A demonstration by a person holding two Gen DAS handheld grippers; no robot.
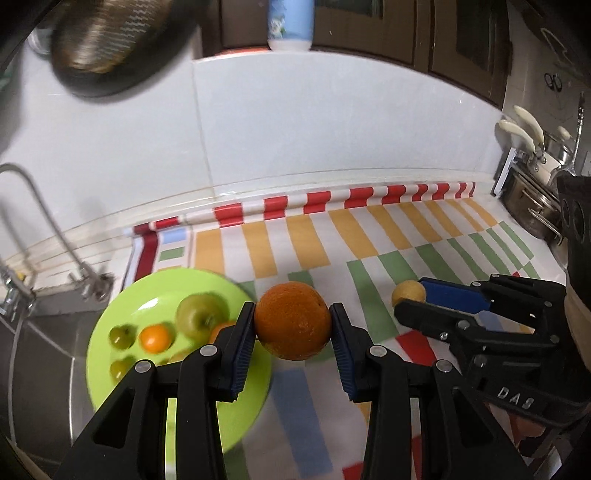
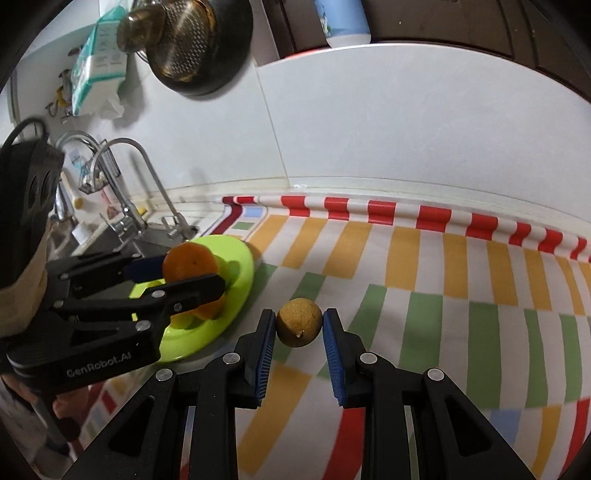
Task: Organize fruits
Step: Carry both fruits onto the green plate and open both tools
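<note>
Right now the left gripper (image 1: 293, 321) pinches a big orange (image 1: 293, 320) between its blue pads, holding it above the near edge of the lime-green plate (image 1: 107, 321), where a green apple (image 1: 199, 314) and smaller fruits already lie. Meanwhile the right gripper (image 2: 299, 325) brackets a small yellowish fruit (image 2: 299, 322) on the striped cloth (image 2: 443, 288); whether its pads actually press it, I cannot tell.

White tiled wall (image 1: 314, 122), dark cabinets (image 1: 443, 33), striped cloth (image 2: 424, 280), steel faucet (image 2: 147, 184).
</note>
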